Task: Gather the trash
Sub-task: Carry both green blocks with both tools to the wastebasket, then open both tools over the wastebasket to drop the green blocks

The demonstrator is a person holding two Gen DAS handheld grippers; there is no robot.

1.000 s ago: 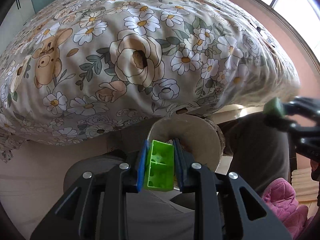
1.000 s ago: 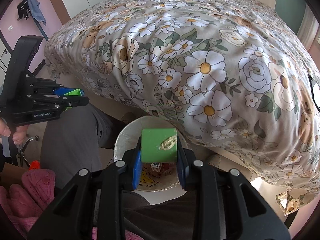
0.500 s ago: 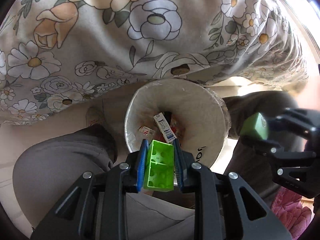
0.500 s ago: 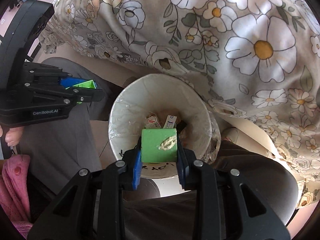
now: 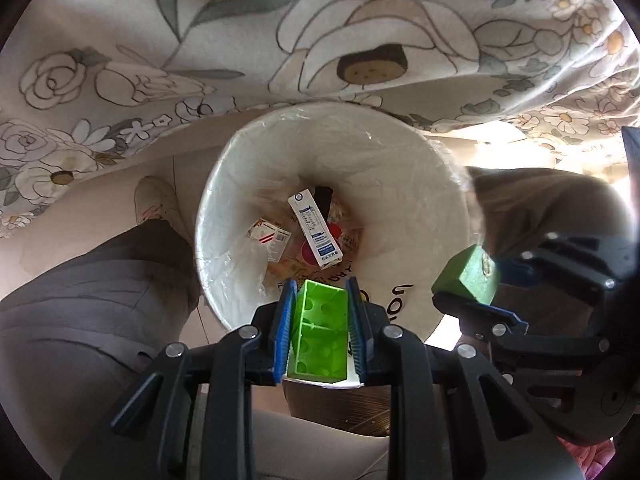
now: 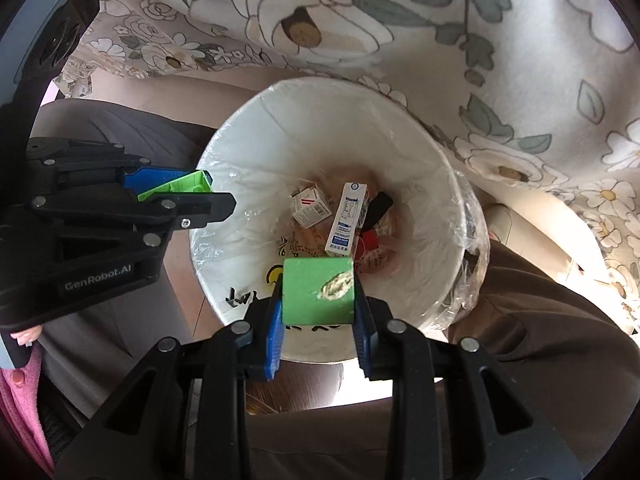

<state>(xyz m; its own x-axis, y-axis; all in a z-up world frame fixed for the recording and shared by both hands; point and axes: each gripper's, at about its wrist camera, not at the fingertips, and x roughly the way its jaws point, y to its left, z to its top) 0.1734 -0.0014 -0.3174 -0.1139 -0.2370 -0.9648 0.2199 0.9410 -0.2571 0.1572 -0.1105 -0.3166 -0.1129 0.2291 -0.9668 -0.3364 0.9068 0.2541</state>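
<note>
Two grippers over white plastic-lined round bin (image 6: 448,208): left gripper (image 5: 320,332) clamps lime hollow plastic block (image 5: 320,340), right gripper (image 6: 318,312) clamps solid green cube (image 6: 316,294). Drop step; next, release both.

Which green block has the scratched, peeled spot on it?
The solid green block in the right gripper: its face has a pale scraped patch. The brighter, hollow green block in the left gripper shows compartments instead.

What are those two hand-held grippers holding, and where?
The left hand-held gripper pinches a hollow lime-green block by its long sides; the right hand-held gripper clamps a solid green block by opposite side faces.
</note>
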